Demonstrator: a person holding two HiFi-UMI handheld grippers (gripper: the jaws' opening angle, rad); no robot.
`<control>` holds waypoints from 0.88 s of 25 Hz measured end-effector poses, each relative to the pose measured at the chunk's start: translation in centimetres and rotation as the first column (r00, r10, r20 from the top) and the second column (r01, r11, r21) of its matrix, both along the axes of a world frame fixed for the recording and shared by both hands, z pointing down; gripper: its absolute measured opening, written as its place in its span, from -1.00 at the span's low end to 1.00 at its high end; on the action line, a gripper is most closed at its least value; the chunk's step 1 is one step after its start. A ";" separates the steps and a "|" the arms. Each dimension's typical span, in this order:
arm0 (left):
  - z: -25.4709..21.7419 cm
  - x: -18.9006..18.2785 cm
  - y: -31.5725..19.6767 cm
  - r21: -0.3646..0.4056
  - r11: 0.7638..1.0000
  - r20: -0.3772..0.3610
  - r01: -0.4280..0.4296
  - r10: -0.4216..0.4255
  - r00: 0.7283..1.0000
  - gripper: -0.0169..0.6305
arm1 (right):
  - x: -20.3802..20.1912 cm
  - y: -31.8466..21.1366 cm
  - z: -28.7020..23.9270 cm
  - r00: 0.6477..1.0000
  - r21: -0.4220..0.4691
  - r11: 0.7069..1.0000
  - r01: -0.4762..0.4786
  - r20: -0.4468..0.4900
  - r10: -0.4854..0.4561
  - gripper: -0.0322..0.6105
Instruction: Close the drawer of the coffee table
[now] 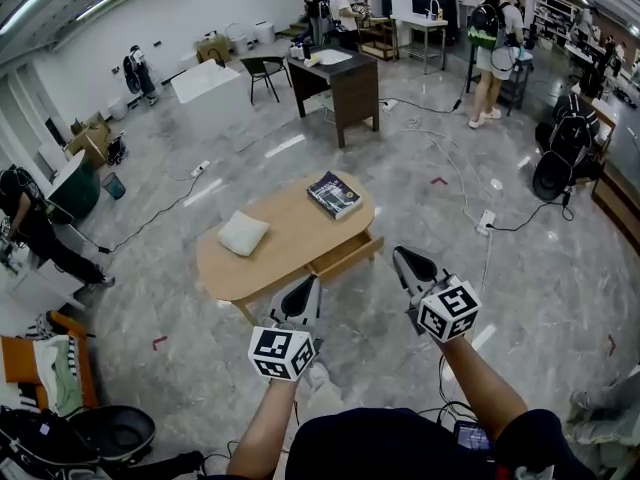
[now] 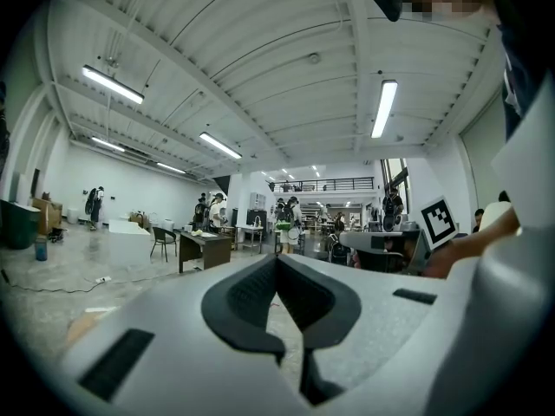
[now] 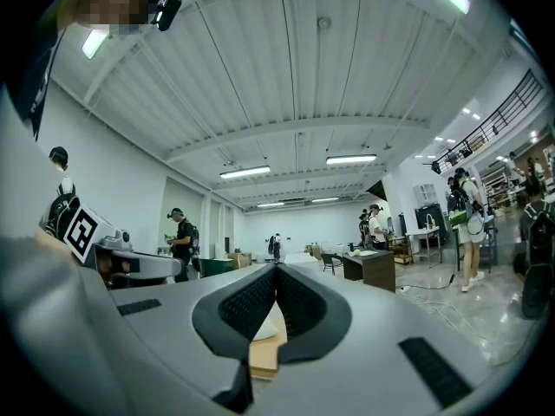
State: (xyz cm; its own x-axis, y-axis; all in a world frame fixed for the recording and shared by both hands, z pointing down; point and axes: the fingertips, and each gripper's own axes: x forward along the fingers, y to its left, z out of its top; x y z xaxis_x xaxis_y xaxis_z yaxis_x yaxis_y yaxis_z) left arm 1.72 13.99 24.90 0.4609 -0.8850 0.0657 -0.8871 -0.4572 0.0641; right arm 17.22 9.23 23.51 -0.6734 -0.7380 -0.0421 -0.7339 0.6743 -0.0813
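Head view: the coffee table point(image 1: 290, 240) is standing on the floor in front of the person, and its drawer point(image 1: 348, 256) is sticking out open on the near side, under the end where a book point(image 1: 334, 194) is lying. A cushion point(image 1: 243, 233) is resting on the other end of the top.

The right gripper point(image 1: 400, 256) is hovering just beside the drawer's front, and contact is not showing. The left gripper point(image 1: 310, 286) is hanging near the table's near edge, also apart from it.

Judgement: the step in hand is the approach to the drawer front. A sound push is calling for one gripper tip placed at the middle of the front panel and driven straight along the drawer's travel. An off-centre push is likely to skew it in its runners. The table looks light and the floor smooth, so the whole table sliding is a risk. The free gripper bracing the top would be prudent.

Gripper views: both grippers are showing their jaws together at the tips, with nothing between them and nothing touching them.
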 end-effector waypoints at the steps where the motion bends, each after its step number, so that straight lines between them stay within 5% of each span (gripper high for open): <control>1: 0.1 -0.3 -0.5 0.000 1.000 0.001 0.000 0.000 1.000 -0.94 | -0.2 -0.5 0.0 1.000 0.000 1.000 -0.001 0.002 0.001 -0.86; 22: -0.5 -5.5 -9.8 -0.003 0.999 -0.036 -0.039 0.039 0.999 -0.94 | -5.2 -8.5 -0.2 0.999 -0.017 0.999 -0.048 -0.010 0.048 -0.86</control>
State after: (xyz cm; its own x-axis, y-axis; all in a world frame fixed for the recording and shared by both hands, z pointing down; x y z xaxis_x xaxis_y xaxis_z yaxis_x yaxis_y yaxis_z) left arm -3.73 4.15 24.43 0.4974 -0.8659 0.0522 -0.8655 -0.4913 0.0974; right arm 11.98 0.72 23.34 -0.6377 -0.7699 -0.0229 -0.7661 0.6371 -0.0849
